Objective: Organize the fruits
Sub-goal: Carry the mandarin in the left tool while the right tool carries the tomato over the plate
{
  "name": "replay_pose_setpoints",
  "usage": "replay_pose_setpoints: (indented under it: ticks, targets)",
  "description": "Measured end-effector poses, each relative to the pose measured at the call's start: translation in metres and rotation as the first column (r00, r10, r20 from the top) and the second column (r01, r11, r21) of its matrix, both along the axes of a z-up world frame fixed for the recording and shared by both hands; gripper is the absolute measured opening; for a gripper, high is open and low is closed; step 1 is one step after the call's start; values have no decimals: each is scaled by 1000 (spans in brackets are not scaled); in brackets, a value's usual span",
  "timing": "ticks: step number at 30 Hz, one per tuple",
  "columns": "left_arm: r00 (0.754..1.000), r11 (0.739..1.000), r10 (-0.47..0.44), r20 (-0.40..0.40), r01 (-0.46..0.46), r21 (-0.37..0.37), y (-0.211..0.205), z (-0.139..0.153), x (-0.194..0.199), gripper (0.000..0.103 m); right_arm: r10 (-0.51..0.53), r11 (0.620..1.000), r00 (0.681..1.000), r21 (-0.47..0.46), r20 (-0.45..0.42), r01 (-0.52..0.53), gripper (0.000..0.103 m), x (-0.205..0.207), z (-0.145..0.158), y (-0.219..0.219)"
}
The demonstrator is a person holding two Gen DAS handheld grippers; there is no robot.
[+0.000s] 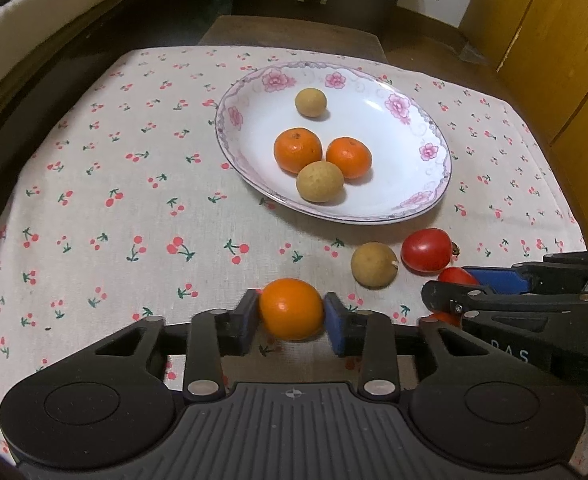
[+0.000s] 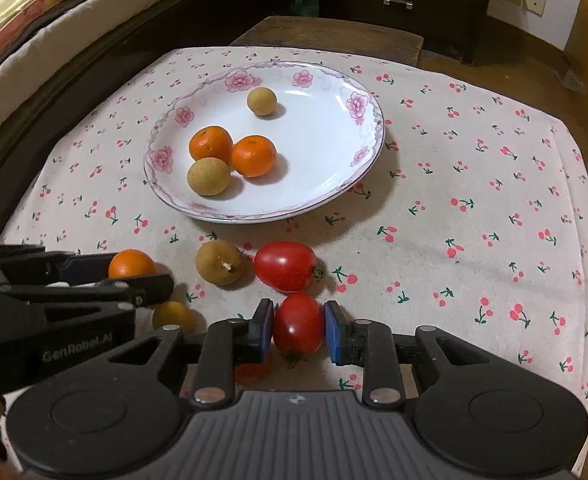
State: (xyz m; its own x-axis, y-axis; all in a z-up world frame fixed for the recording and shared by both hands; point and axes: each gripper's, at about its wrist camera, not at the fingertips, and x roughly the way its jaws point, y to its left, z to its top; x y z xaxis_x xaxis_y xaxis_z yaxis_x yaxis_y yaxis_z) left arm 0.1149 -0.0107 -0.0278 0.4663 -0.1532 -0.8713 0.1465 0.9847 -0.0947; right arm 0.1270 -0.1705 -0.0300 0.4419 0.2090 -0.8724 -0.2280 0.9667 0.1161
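1. Low in the left wrist view, the left gripper (image 1: 292,312) has its blue pads against both sides of an orange (image 1: 291,308), pinching it just over the cherry-print cloth (image 1: 114,200).
2. Similarly, at bottom centre of the right wrist view, the right gripper (image 2: 299,326) pinches a red tomato (image 2: 298,326) between its pads.
3. A second tomato (image 2: 287,266) lies on the cloth just above it in the frame, touching or nearly touching a tan longan (image 2: 220,262) to its left.
4. The flowered plate (image 2: 334,184) sits in the upper middle of both views, well apart from the grippers.
5. On the plate rest two mandarins (image 2: 211,143) (image 2: 253,155) and a longan (image 2: 208,176) clustered together, with another longan (image 2: 261,101) alone nearer the far rim.
6. One more small yellowish fruit (image 2: 174,316) shows partly behind the left gripper at the lower left of the right wrist view.
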Motion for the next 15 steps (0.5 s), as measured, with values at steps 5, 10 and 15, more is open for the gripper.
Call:
replay_pose_setpoints:
  ticks: [5,10,15]
  targets:
    - [1000,1000,-10,1,10,8,-2,1,-2,42,7,1000,1000,-3,-1,-7,28,-3,1,0]
    - [1000,1000,-10,9,9,14,0,5,-6,42,10,1000,1000,-9,8,-10,28,-7,5,-2]
    - [999,999,-24,27,23,27,-4,11,-10,42,10,1000,999,-21,33,-9,28,-12,13,-3]
